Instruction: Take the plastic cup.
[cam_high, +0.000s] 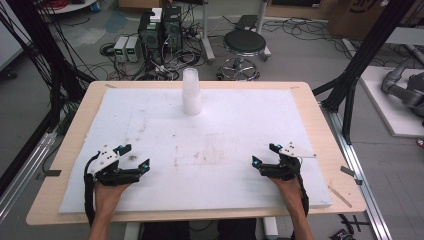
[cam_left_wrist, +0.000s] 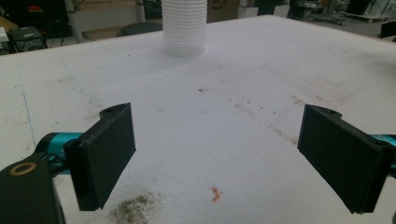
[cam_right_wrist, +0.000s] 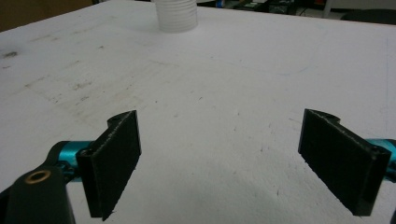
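At the far middle of the white foam board stands a stack of white ribbed plastic cups, upright and alone, its base on the board a little way in from the far edge. In the left gripper view the stack rises at the top centre, and in the right gripper view its lower part shows at the top, left of centre; both grippers point roughly toward it across the bare, stained foam.

Well apart from the cups, near the front left corner of the board, the left gripper rests low over the foam in the person's left hand. Its two black jaws stand wide apart with nothing between them, a small pinkish scrap and a dark smudge lying on the foam below.

Near the front right, the right gripper sits in the right hand, its jaws likewise spread wide and empty.

The board lies on a wooden table. Beyond the far edge, on the floor, are a round black stool, computer towers and tangled cables.
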